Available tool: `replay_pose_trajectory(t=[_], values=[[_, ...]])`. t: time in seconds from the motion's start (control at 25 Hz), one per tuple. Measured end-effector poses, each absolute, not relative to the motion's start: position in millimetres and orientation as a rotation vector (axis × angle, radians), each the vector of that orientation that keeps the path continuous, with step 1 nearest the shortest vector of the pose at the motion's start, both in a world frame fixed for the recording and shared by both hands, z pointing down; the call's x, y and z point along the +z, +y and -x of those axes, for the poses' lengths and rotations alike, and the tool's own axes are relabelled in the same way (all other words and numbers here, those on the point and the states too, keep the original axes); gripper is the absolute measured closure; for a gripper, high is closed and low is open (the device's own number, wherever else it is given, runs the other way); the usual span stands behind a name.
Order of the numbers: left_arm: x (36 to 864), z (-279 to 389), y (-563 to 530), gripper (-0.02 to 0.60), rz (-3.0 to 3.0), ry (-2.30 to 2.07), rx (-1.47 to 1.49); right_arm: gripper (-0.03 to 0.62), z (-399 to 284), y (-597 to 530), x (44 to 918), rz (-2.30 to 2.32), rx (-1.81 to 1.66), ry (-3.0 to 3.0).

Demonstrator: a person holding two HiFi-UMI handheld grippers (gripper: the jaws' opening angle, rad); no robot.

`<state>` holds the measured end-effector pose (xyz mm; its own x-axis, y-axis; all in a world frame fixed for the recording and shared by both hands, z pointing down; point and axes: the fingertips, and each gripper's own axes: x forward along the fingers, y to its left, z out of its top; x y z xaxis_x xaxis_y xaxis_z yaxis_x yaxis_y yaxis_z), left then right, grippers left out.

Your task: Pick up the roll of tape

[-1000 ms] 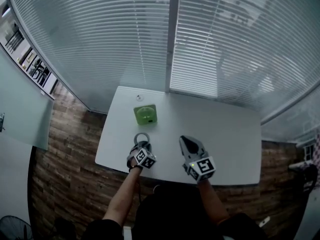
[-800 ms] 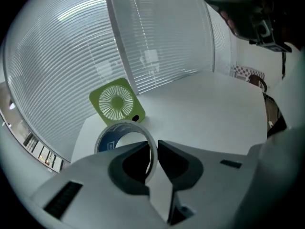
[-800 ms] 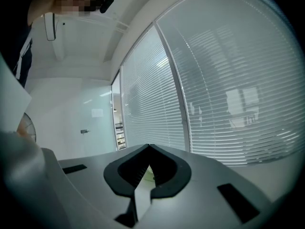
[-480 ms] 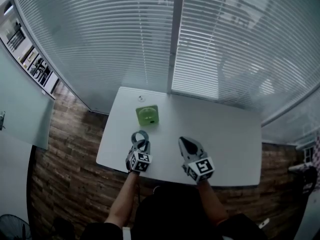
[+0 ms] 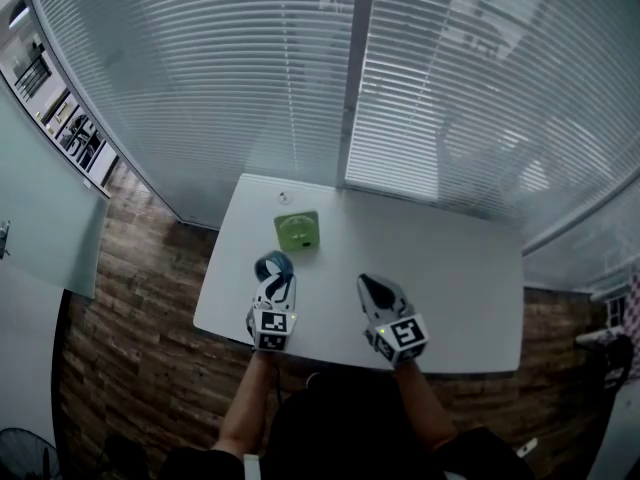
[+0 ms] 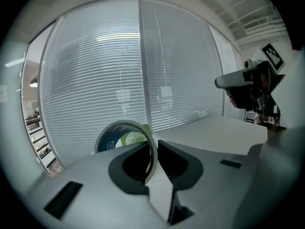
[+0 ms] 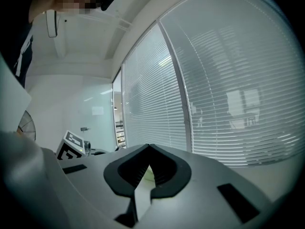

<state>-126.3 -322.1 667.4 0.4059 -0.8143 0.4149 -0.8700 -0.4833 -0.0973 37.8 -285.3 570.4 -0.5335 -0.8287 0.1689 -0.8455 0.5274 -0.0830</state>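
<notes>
The roll of tape [image 5: 272, 265], a thin grey ring with a blue core label, hangs above the white table [image 5: 450, 268] near its front left. My left gripper [image 5: 278, 280] is shut on its rim. In the left gripper view the tape ring [image 6: 112, 136] stands upright, its edge pinched between the two jaws of the left gripper [image 6: 153, 146]. My right gripper [image 5: 368, 284] hovers over the front middle of the table, shut with nothing in it. In the right gripper view, the right gripper [image 7: 148, 150] has its jaw tips meeting.
A green square pad with a round disc [image 5: 297, 230] lies on the table beyond the tape. Window blinds [image 5: 300, 88] close off the far side. Wooden floor [image 5: 140, 298] shows left of the table. The right gripper [image 6: 248, 87] appears at the right of the left gripper view.
My left gripper has risen off the table with the tape roll and rolled, so the ring now stands on edge. The right gripper has stayed still.
</notes>
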Motion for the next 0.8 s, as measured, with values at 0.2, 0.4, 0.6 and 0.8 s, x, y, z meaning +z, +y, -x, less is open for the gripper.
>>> replay_pose_trajectory(t=[0.2, 0.4, 0.6, 0.8], values=[[653, 131, -314, 0.526, -2.542, -1.538, 0.540, 0.588, -36, -286, 571, -1.463, 0.232, -2.655], [627, 132, -304, 0.528, -2.588, -1.562, 0.395, 0.587, -34, -284, 568, -1.456, 0.240, -2.653], [596, 128, -299, 0.528, -2.629, -1.578, 0.314, 0.588, -31, -284, 566, -1.428, 0.202, -2.626], [564, 121, -286, 0.528, -2.623, -1.545, 0.171, 0.588, -24, -276, 568, -1.388, 0.188, -2.616]])
